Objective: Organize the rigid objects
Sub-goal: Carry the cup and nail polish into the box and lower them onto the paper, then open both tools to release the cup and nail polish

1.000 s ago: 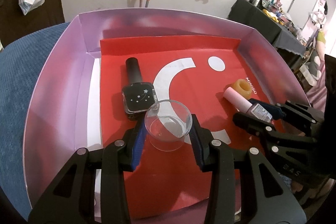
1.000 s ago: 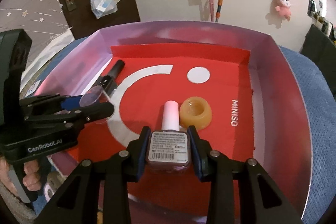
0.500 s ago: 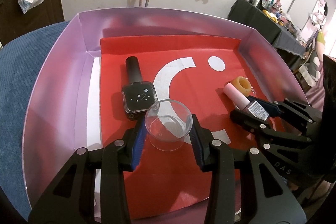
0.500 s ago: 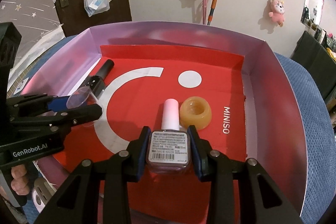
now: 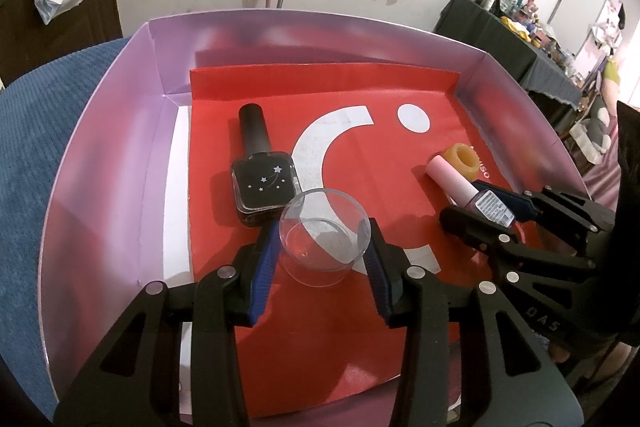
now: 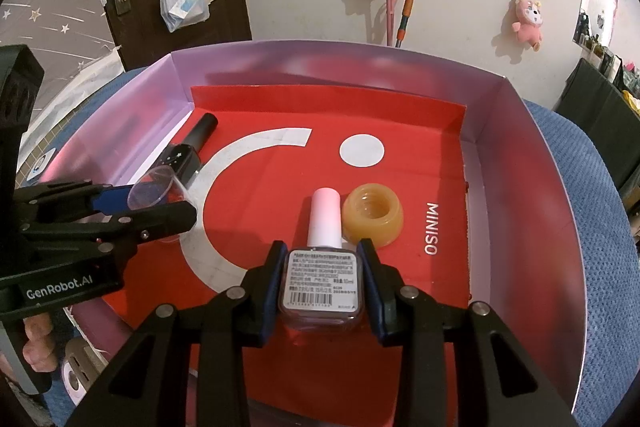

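A clear plastic cup [image 5: 324,235] stands on the red sheet [image 5: 360,327] inside a shallow purple box [image 5: 120,147]. My left gripper [image 5: 322,251] has its blue pads against the cup's sides, and its jaws are opening. A black square bottle [image 5: 262,183] with star marks lies just behind the cup. In the right wrist view my right gripper [image 6: 322,279] is shut on a nail polish bottle [image 6: 322,283] with a pink cap, low over the sheet. An amber ring-shaped piece [image 6: 374,215] sits just right of that cap.
The box's purple walls [image 6: 520,187] rise on all sides, and it rests on a blue textured cushion [image 6: 592,207]. The two grippers stand side by side near the box's front edge. A hand [image 6: 38,347] holds the left gripper.
The left jaws have parted very slightly around the cup. Both grippers, the bottles and the ring stay where they were.
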Demonstrator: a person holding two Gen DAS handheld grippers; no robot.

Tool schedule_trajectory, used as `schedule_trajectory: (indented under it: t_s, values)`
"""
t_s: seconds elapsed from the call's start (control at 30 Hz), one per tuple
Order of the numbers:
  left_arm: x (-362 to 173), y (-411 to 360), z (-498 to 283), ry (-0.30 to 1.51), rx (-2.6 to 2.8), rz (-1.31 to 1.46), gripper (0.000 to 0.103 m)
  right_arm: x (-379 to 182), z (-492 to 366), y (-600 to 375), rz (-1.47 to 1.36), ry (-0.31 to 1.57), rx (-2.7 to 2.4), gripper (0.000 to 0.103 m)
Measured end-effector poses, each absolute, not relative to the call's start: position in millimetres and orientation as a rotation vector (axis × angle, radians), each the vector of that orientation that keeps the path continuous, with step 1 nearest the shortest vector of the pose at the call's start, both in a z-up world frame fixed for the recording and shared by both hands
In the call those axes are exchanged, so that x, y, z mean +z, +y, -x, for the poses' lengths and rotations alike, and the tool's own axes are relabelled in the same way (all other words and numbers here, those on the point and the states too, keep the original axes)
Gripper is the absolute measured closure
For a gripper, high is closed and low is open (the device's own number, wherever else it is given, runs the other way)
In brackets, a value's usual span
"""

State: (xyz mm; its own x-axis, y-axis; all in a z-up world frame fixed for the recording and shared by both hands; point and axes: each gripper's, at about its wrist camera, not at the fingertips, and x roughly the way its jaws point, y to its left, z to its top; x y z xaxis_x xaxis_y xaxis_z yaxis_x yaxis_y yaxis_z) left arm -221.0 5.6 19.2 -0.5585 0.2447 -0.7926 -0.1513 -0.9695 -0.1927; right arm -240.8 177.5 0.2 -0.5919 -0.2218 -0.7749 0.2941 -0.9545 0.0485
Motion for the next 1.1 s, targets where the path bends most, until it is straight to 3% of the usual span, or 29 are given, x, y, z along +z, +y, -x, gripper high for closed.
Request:
schedule_trajectory:
  t_s: [0.43,0.53,0.6,1.0,1.1]
  values:
    - [18.4,8.9,220.6,-0.128,2.605,1.351,0.060,-0.2,240.5,177.3,-1.232,0.115,-2.564,0.063]
    - [17.3,8.9,220.2,-0.120,2.615,1.353,0.053,0.2,240.4,177.6,-1.232,0.103,-2.558,0.059]
    - [17.6,10.1,219.4,-0.111,2.629,1.352,0.041,0.6,239.9,178.0,-1.232,0.104,-2.556,0.058]
    - [21.7,8.6,214.4,-0.101,2.656,1.337,0.028,4.9,234.5,180.2,-1.222,0.082,-2.550,0.052]
    - [25.9,10.4,212.7,-0.081,2.656,1.327,0.023,8.8,230.7,180.7,-1.207,0.075,-2.551,0.045]
